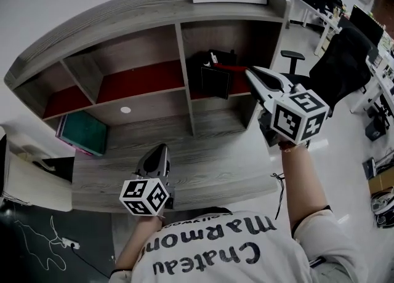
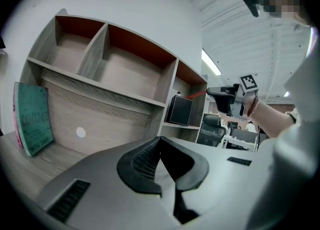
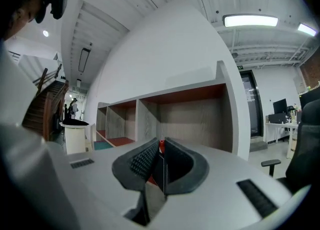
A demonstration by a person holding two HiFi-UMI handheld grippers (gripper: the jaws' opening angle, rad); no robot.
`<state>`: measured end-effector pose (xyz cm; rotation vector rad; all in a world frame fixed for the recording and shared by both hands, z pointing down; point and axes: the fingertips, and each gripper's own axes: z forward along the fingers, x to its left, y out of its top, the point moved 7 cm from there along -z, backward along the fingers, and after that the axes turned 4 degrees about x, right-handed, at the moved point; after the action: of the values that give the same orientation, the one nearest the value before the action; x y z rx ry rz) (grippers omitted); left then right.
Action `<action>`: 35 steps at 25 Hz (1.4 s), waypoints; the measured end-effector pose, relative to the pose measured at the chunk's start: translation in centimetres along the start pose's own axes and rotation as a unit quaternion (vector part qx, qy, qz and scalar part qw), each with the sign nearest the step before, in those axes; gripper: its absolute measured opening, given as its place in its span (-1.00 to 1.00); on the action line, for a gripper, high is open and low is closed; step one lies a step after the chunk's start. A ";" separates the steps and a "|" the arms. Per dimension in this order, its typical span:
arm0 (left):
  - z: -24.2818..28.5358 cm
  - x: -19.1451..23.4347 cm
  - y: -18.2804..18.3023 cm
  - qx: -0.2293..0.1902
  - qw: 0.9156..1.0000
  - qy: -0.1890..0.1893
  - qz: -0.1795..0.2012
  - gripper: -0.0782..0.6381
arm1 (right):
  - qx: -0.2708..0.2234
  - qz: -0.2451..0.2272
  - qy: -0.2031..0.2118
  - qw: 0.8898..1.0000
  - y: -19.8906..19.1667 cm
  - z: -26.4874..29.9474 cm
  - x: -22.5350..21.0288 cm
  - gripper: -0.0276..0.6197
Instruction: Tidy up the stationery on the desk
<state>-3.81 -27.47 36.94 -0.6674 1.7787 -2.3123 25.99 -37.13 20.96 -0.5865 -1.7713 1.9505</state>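
Note:
My right gripper point(image 1: 249, 71) is raised at the right and shut on a red pen point(image 1: 231, 65). The pen's tip points into the right-hand shelf compartment, where a black box point(image 1: 215, 80) stands. In the right gripper view the pen point(image 3: 161, 146) shows as a thin strip with a red end, pinched between the jaws of the right gripper point(image 3: 161, 141). My left gripper point(image 1: 161, 147) hovers low over the grey wooden desk point(image 1: 203, 165), shut with nothing in it. In the left gripper view, beyond the left gripper point(image 2: 160, 140), the black box point(image 2: 181, 110) and the pen point(image 2: 197, 94) are also in sight.
A teal book point(image 1: 83, 133) leans against the shelf back at the desk's left end. The grey shelf unit point(image 1: 181, 60) has several open compartments. A white cabinet point(image 1: 31, 177) stands at the left, and office chairs point(image 1: 345, 60) are at the right. A power strip point(image 1: 68, 243) lies on the floor.

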 end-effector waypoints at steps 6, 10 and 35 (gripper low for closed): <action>-0.8 0.3 0.4 -0.009 1.000 0.012 -0.003 -0.74 | 0.018 -0.017 0.007 1.000 0.7 2.1 0.1 -0.76; -1.2 0.4 0.3 -0.011 1.000 0.019 -0.005 -0.74 | 0.019 -0.017 0.012 1.000 0.9 3.2 0.3 -0.76; -1.9 1.2 -0.6 -0.016 0.999 0.035 -0.028 -0.74 | 0.048 -0.011 0.027 0.998 -0.2 7.0 1.0 -0.75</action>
<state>-5.64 -26.11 37.47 -0.6567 1.8541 -2.3756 21.09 -42.23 21.79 -0.5802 -1.6336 1.9743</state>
